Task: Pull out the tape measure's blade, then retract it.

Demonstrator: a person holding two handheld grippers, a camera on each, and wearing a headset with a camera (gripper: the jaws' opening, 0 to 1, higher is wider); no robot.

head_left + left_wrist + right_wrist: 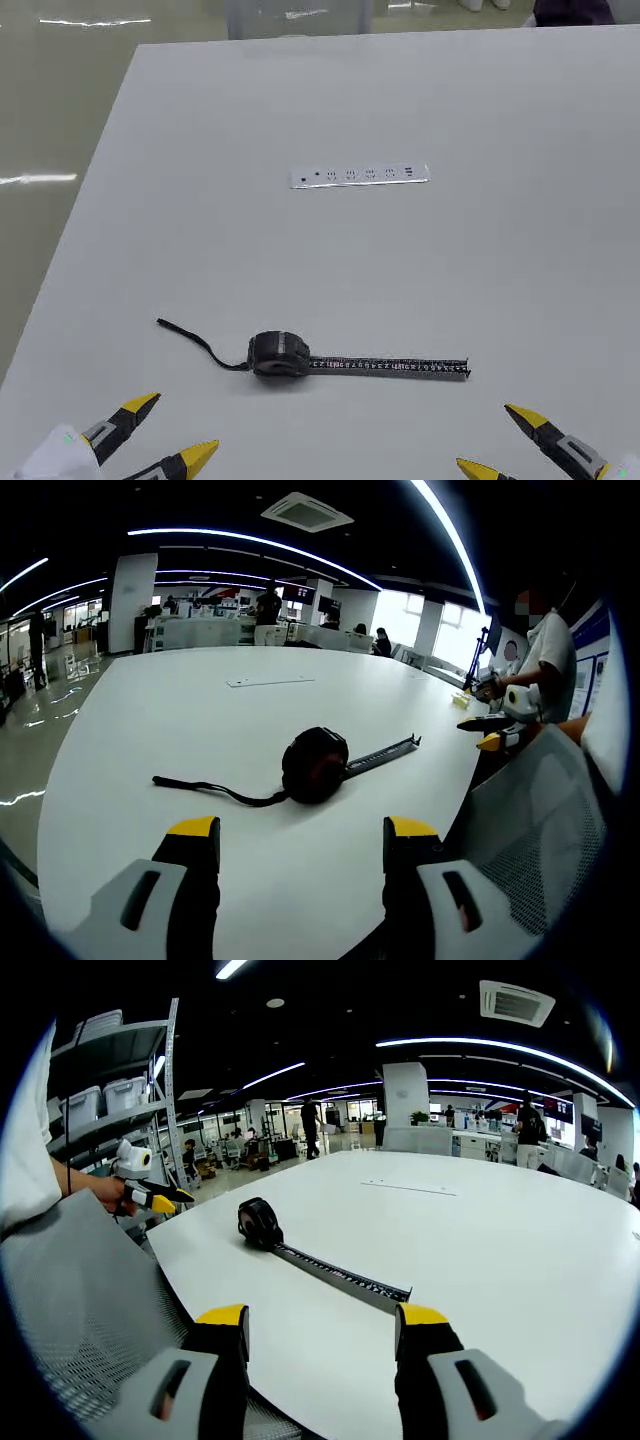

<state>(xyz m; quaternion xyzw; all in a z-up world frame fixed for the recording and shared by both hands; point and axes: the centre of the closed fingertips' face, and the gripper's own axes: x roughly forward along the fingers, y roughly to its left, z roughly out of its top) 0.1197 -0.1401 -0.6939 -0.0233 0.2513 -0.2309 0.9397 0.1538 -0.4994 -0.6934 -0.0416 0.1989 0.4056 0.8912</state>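
Black tape measure (278, 355) lies, blade (390, 366) partly out; left tongs (180, 424), right tongs (486, 435) wide.

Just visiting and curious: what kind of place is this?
Likely an open-plan office or lab: a big white table, shelving with storage bins, and long ceiling light strips.

- A wide white bench (520, 260) with a matte top runs far back into the room.
- A white power strip (360, 176) lies flat on it, towards the far side.
- The floor (50, 120) beside the bench is glossy and pale green, with streaks of reflected light.
- The ceiling (200, 505) is dark, with long curved light strips (250, 542) and a square air vent (306, 511).
- A white pillar (133, 600) stands at the back, with desks (200, 632) near it.
- Bright windows (455, 630) line one side.
- A metal shelf rack (169, 1090) holds pale storage boxes (85, 1105).
- People (311, 1120) stand far off.
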